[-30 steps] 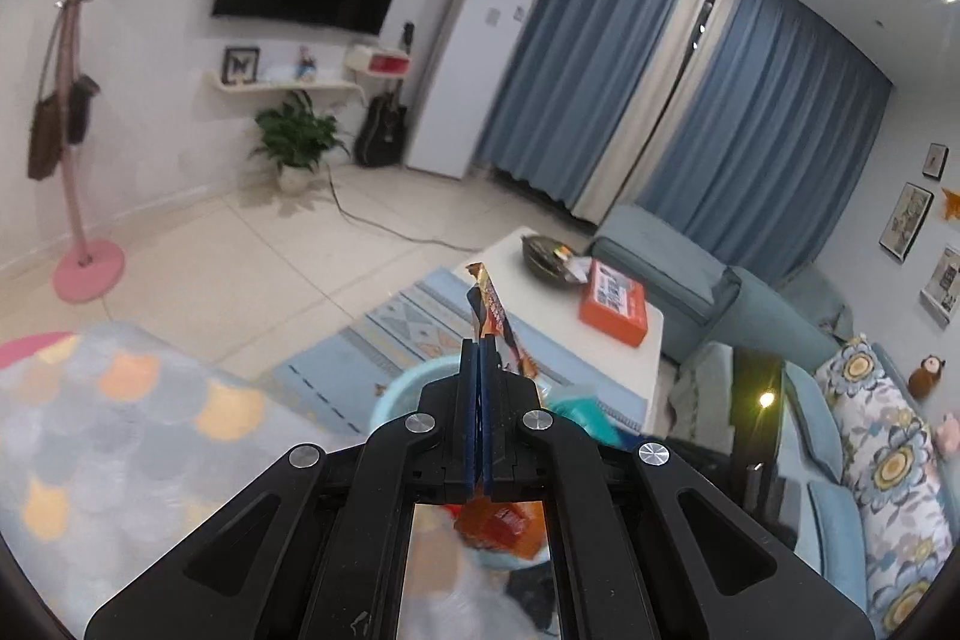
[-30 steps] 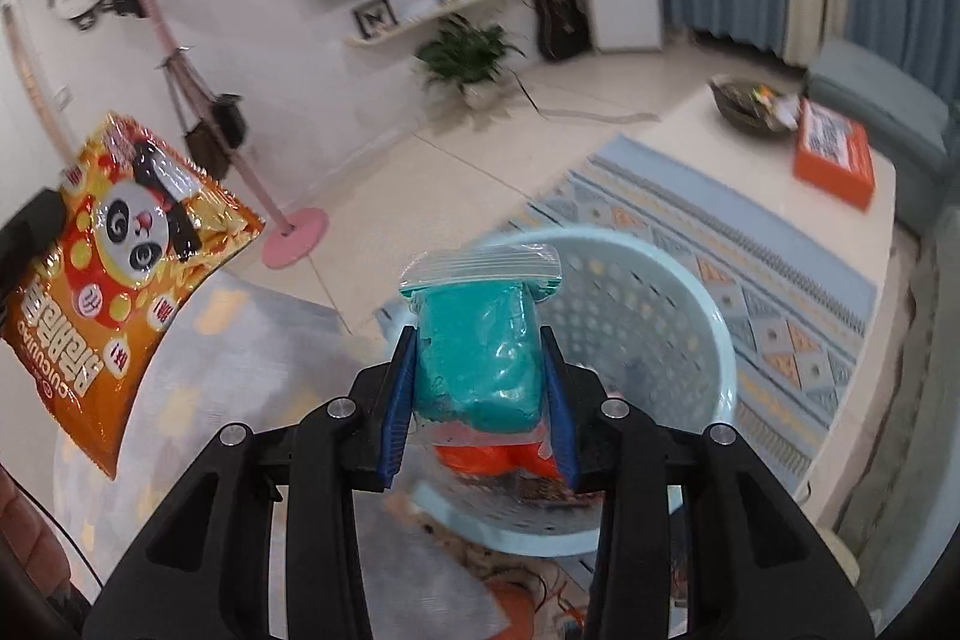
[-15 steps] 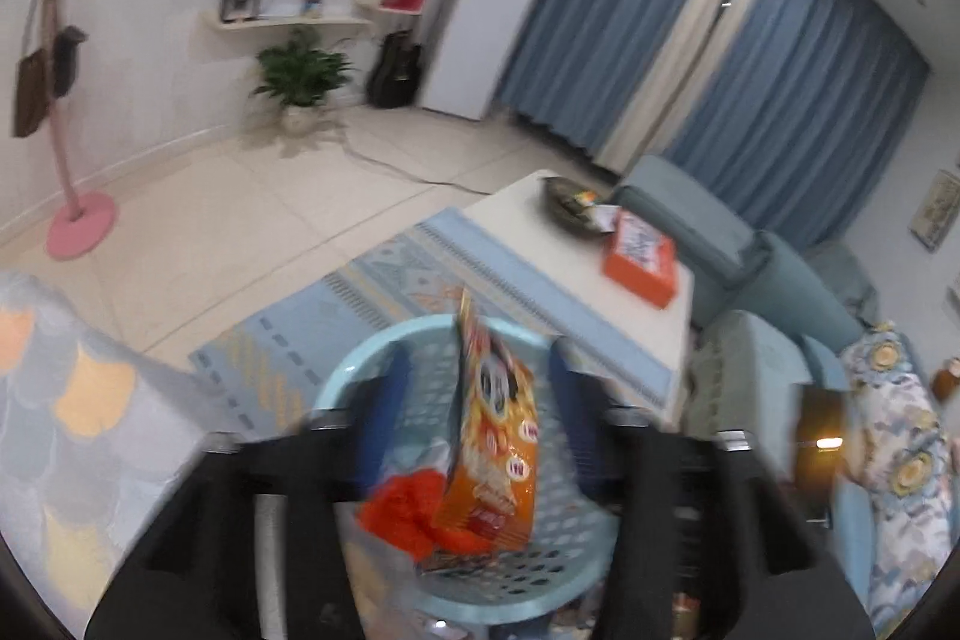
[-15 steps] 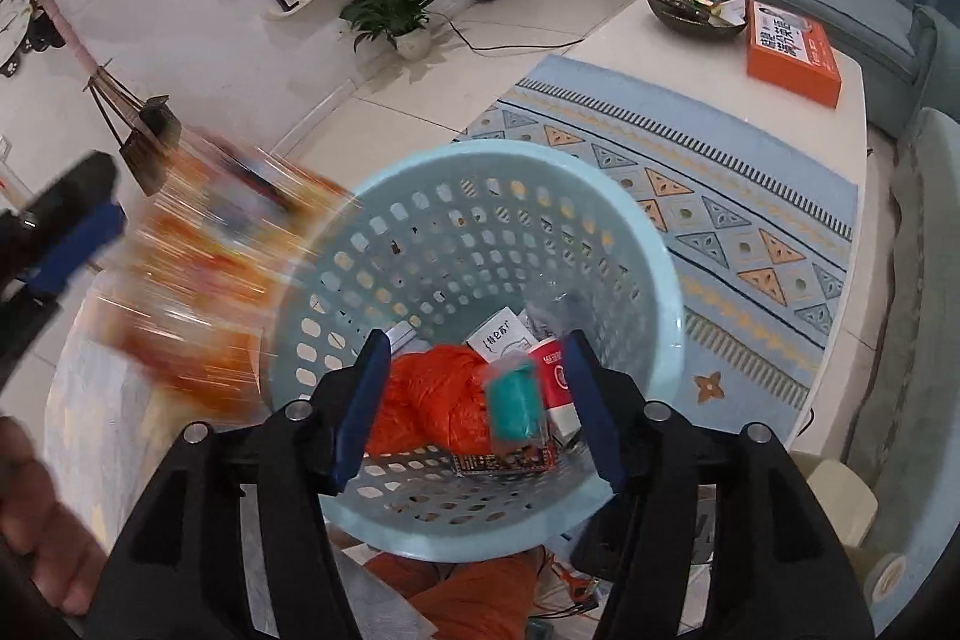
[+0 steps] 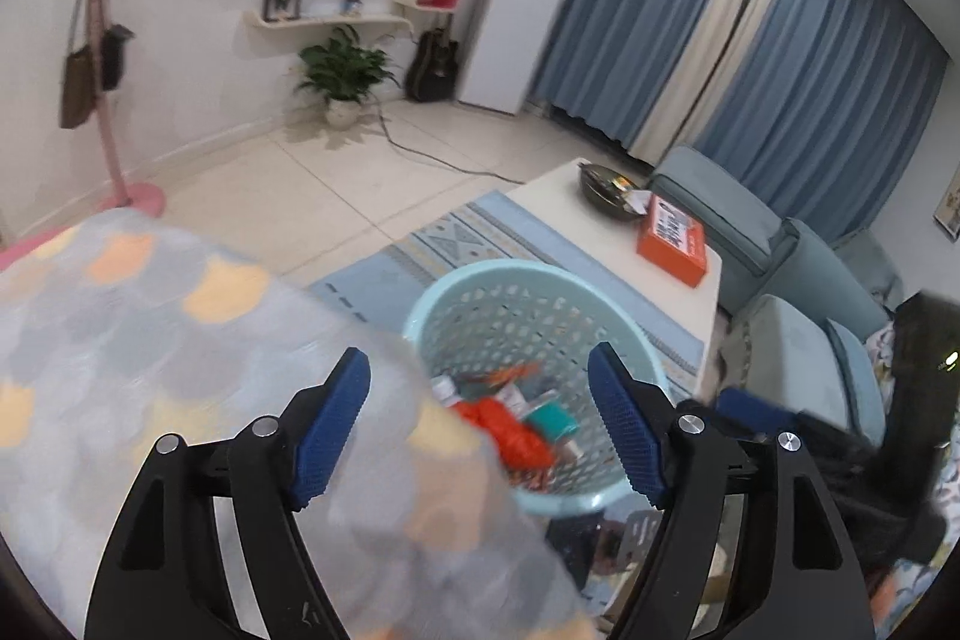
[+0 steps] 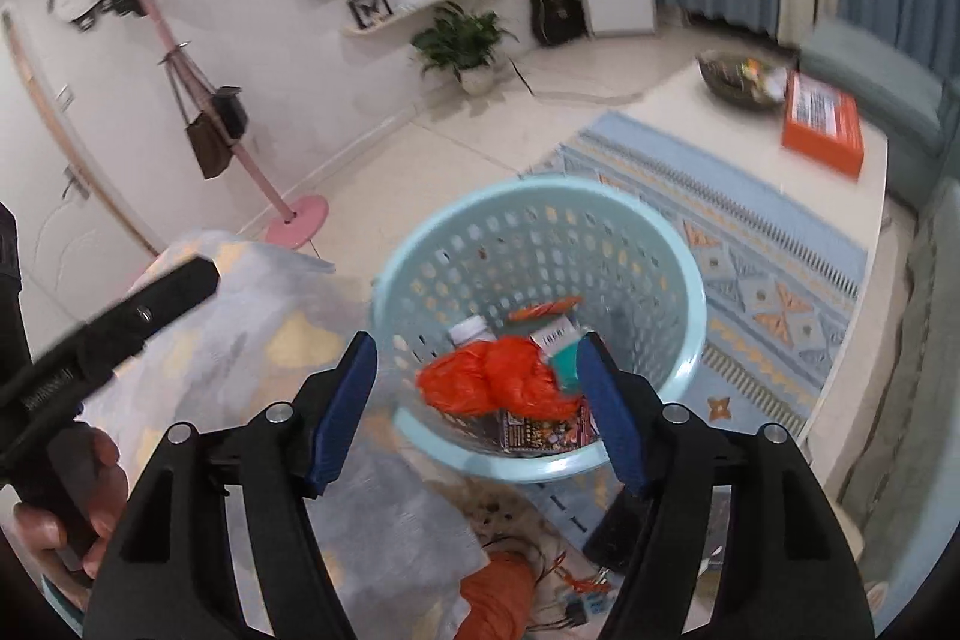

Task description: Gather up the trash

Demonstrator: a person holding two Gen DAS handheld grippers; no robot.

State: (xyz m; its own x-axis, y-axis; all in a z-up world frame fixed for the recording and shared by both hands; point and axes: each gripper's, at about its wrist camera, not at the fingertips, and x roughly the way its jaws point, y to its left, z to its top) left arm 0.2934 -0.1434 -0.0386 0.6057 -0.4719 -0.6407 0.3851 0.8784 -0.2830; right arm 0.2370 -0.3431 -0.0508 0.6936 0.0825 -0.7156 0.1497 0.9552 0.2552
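left hand-held gripper (image 5: 479, 421): jaws spread wide, nothing between blue ribbed pads; poised over near rim of basket, likely just past a drop.
right hand-held gripper (image 6: 477, 409): jaws wide too, empty; aimed down into basket mouth, so release position, not a grasp.
laundry basket (image 6: 690, 280): pale blue plastic, round, perforated walls; sits on floor beside patterned cloth edge, placed close for easy drops.
trash location: inside basket bottom, all of it loose in one heap.
orange plastic bag (image 6: 498, 382): crumpled, thin, glossy; on top of pile.
teal pouch (image 5: 552, 421): soft, squat, partly tucked beside orange bag.
snack wrapper (image 6: 543, 430): flat printed foil, lying under bag near front wall.
white bottle (image 6: 471, 328): small, cap up, leaning at back of pile; label unreadable.
patterned cloth (image 5: 150, 328): grey with orange-yellow scallops, soft, draped over tabletop; blurred near lens.
coffee table (image 5: 558, 202): white, well apart from basket; orange box (image 5: 671, 241) and dark bowl (image 5: 606, 199) on it.
progress guess: several items collected; more trash not visible here.
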